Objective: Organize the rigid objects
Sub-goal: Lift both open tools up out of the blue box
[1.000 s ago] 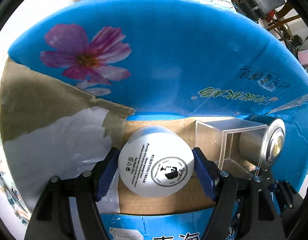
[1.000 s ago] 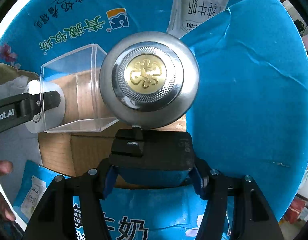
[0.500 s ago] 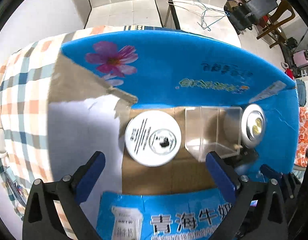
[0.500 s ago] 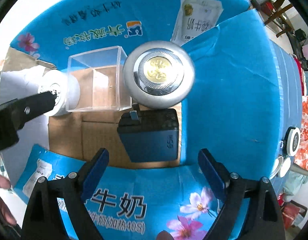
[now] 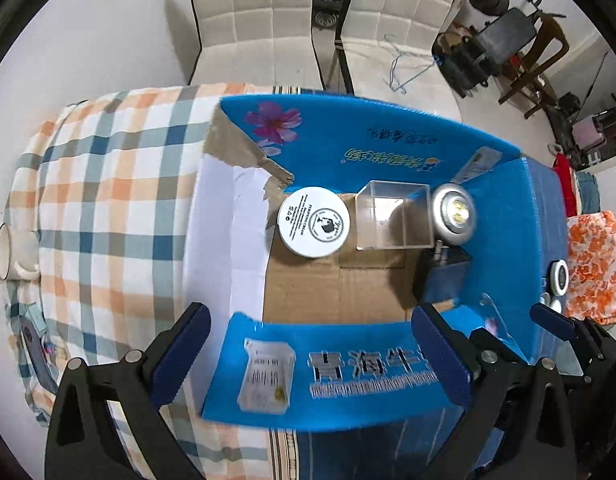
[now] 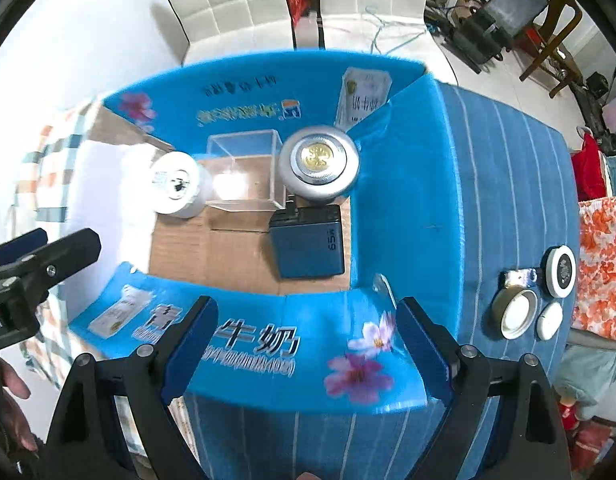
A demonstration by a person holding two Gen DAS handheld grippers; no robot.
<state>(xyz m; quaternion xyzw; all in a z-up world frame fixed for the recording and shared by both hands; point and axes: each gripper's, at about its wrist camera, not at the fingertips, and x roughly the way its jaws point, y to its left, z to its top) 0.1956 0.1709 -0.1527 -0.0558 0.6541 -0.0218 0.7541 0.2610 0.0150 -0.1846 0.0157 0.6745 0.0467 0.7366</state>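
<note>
Nearest to the cameras, both tools are hanging above the near flap of the box with nothing between their fingers: the left gripper [image 5: 308, 356] is standing wide apart, and the right gripper [image 6: 308, 344] is standing wide apart too.

Just beyond them, the blue milk carton box [image 6: 404, 184] is sitting open on the table, and four rigid things are already lying on its cardboard floor. The dark blue power bank [image 6: 308, 240] is resting closest, at the right side. Behind it a row is standing along the far wall: the white cream jar [image 5: 314, 227] on the left, the clear plastic cube [image 5: 394, 216] in the middle, and the round silver push light [image 6: 319, 165] on the right, touching or almost touching each other.

I judge that the packing is well advanced but not finished. To the right of the box, on the blue striped cloth [image 6: 508, 184], some small round tins and lids [image 6: 532, 304] are still waiting outside. On the far left, on the checked cloth [image 5: 108, 200], a white mug [image 5: 12, 252] is standing well apart.

The raised right wall of the box is standing between the small tins and the free floor, so it probably needs to be passed over.
</note>
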